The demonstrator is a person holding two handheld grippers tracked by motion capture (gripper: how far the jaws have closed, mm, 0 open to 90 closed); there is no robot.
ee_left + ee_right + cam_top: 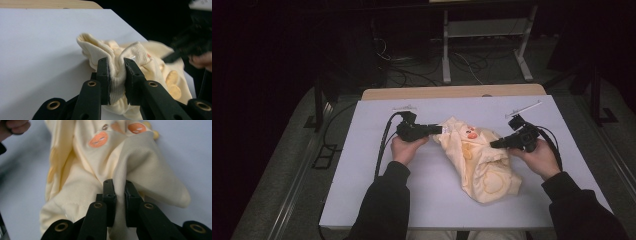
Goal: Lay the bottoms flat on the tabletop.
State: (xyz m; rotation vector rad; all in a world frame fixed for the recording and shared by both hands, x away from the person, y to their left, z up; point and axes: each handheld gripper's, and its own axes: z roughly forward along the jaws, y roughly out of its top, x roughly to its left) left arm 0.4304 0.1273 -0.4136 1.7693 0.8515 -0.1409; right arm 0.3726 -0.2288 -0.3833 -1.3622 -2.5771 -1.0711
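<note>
Jaws on ribbed garment hem

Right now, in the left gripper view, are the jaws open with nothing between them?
No. The left gripper is closed on a ribbed fold of the yellow garment, which bulges out between its jaws.

Garment pale yellow, with orange round prints and darker yellow patches; cuff ribbed. Table white, far edge light wood. Grippers black, brass-coloured rivets. Sleeves dark.
</note>
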